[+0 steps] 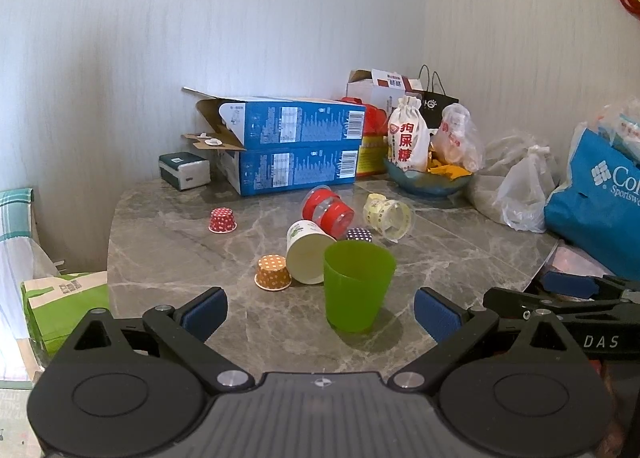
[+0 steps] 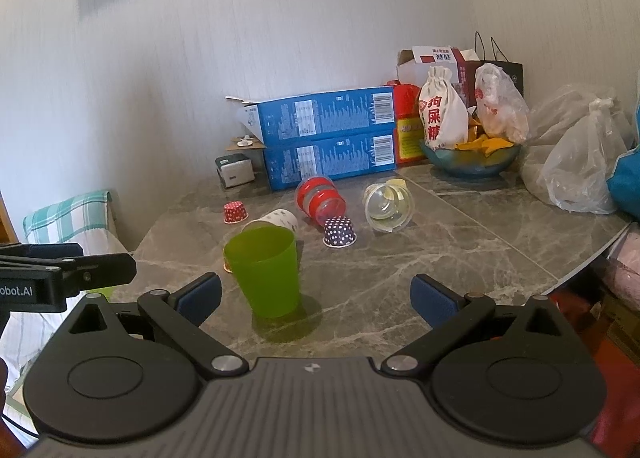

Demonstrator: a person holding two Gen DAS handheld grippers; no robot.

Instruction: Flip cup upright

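Note:
A green plastic cup (image 1: pixel 357 285) stands upright on the grey marble table (image 1: pixel 180 258), mouth up; it also shows in the right wrist view (image 2: pixel 265 271). My left gripper (image 1: pixel 320 312) is open and empty, with the cup just ahead between its blue pads. My right gripper (image 2: pixel 316 296) is open and empty, with the cup ahead to its left. Behind the green cup, a white paper cup (image 1: pixel 307 256), a red-banded clear cup (image 1: pixel 329 213) and a clear yellow-printed cup (image 1: pixel 389 217) lie on their sides.
Small dotted paper cups stand mouth down: orange (image 1: pixel 273 272), red (image 1: pixel 222 220), dark blue (image 2: pixel 339 232). Two stacked blue boxes (image 1: pixel 296 146), a bowl with bags (image 1: pixel 430 176), plastic bags (image 1: pixel 520 190) and a blue bag (image 1: pixel 600 202) line the back and right.

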